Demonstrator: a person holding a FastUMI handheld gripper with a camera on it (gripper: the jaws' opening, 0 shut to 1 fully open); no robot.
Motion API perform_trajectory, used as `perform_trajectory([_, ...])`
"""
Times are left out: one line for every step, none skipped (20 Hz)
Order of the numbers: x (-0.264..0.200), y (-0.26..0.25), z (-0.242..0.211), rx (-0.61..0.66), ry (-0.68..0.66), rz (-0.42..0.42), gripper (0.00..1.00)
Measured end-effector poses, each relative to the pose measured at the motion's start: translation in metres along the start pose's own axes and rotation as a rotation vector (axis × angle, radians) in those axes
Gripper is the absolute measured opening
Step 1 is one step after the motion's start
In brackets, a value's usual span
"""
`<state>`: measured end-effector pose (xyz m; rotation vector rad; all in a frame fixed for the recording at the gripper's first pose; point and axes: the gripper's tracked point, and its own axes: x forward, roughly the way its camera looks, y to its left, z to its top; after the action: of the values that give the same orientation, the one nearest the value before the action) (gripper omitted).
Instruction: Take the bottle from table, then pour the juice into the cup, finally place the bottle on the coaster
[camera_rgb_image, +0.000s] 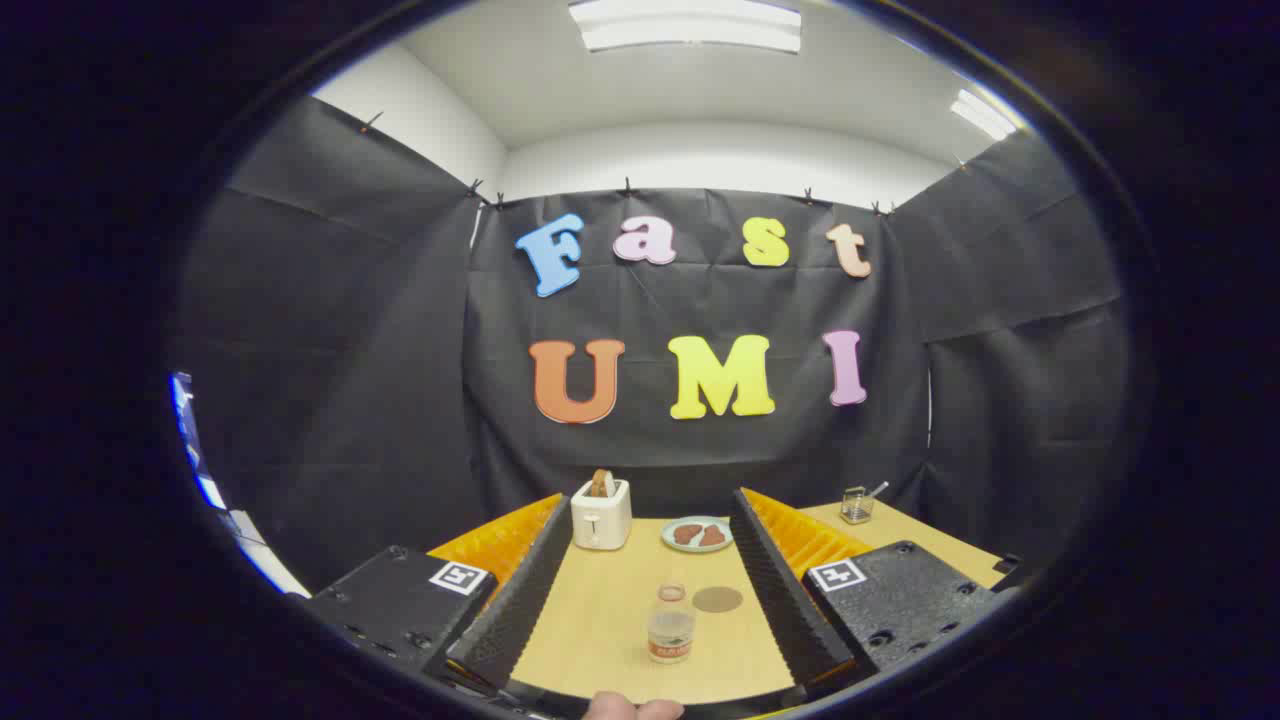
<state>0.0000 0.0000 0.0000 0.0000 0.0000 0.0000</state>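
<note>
A small clear bottle (670, 635) with a label and a little pale juice stands upright on the wooden table (600, 620). In the view it sits between my two black ribbed fingers (520, 590), which touch nothing. My gripper (650, 515) is open wide. A round brown coaster (717, 599) lies flat just beyond the bottle, slightly to its right. A small clear glass cup (855, 505) with a stick in it stands at the far right of the table, beyond the right finger.
A white toaster (600, 513) with a slice of bread in it stands at the table's back, left of a pale plate (697, 534) holding brown pieces. Black cloth walls close the booth behind. A person's fingertip (630, 708) shows below the bottle.
</note>
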Motion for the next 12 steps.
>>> perform_trajectory([0.003, -0.001, -0.001, -0.001, 0.002, -0.005, 1.0])
perform_trajectory([0.005, -0.002, -0.002, -0.005, 0.005, -0.01, 1.0])
perform_trajectory([0.007, -0.003, -0.002, -0.01, 0.009, -0.014, 1.0])
perform_trajectory([0.009, -0.005, -0.004, -0.013, 0.011, -0.019, 1.0])
perform_trajectory([0.01, -0.006, -0.004, -0.015, 0.012, -0.025, 1.0])
perform_trajectory([0.012, -0.008, -0.006, -0.016, 0.013, -0.033, 1.0])
perform_trajectory([0.013, -0.01, -0.006, -0.015, 0.01, -0.039, 1.0])
perform_trajectory([0.014, -0.011, -0.007, -0.014, 0.01, -0.041, 1.0])
perform_trajectory([0.016, -0.011, -0.007, -0.01, 0.012, -0.041, 1.0])
perform_trajectory([0.018, -0.011, -0.009, -0.006, 0.013, -0.041, 1.0])
perform_trajectory([0.021, -0.012, -0.009, -0.002, 0.015, -0.041, 1.0])
perform_trajectory([0.023, -0.014, -0.012, 0.002, 0.018, -0.044, 1.0])
